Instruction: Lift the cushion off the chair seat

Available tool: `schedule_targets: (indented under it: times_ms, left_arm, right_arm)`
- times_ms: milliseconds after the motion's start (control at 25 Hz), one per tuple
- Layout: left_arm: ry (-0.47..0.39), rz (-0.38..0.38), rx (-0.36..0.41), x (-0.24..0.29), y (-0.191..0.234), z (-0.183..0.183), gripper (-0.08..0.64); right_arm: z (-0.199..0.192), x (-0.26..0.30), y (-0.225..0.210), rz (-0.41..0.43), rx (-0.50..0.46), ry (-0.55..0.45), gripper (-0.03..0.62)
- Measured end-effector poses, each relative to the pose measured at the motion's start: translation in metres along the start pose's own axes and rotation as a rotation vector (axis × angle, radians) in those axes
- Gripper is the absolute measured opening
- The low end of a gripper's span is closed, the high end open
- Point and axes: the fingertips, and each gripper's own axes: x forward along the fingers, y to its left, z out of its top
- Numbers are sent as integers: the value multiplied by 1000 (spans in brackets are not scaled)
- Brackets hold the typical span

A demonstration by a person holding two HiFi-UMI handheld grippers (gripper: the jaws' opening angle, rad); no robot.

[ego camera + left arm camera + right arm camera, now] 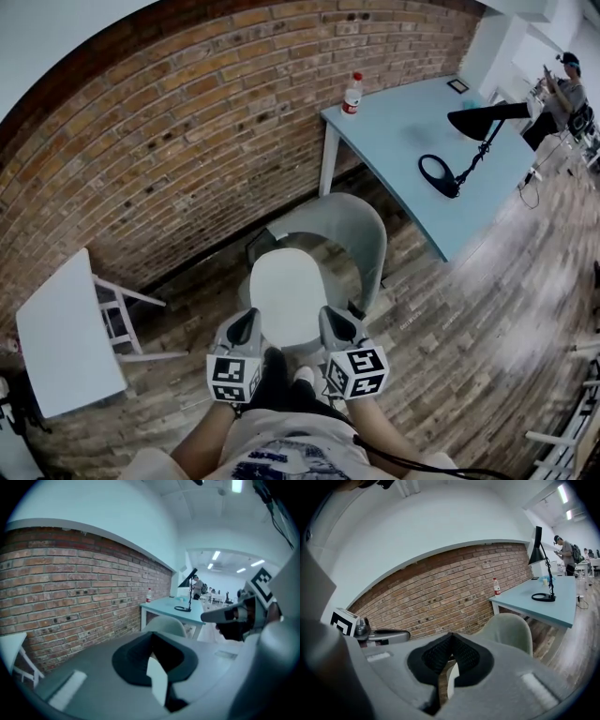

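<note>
A round white cushion (288, 295) lies on the seat of a grey-green shell chair (358, 230) just in front of me. My left gripper (246, 324) and right gripper (334, 320) hang side by side over the cushion's near edge, both shut with pads together. Whether they touch the cushion I cannot tell. In the left gripper view the shut left gripper (151, 645) points toward the chair back (164, 624), and a white strip of cushion (158, 682) shows through the slit below the pads. The right gripper (451, 637) shows the same strip of cushion (452, 682) and the chair back (509, 625).
A light blue table (412, 150) stands right behind the chair, with a bottle (352, 94) and a black desk lamp (464, 155) on it. A brick wall (187, 122) runs along the back. A white side table (61, 333) stands at the left. A person (562, 89) stands far right.
</note>
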Motion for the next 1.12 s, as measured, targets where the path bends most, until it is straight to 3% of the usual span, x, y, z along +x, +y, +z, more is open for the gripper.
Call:
schedule_targets:
  times_ms: [400,600,1120]
  left_arm:
    - [77,-51,-7,70,47,-36,-9]
    - [154,-54,0,112,73,-76,-9]
    - [219,-78,-28,219,107,-170,-9]
  right_arm:
    - [-33,70,-44,-89,18,69,-2]
    - [-56,108,-70,-128,39,100,-2]
    - [-143,206,-140,-181,100,151,-2]
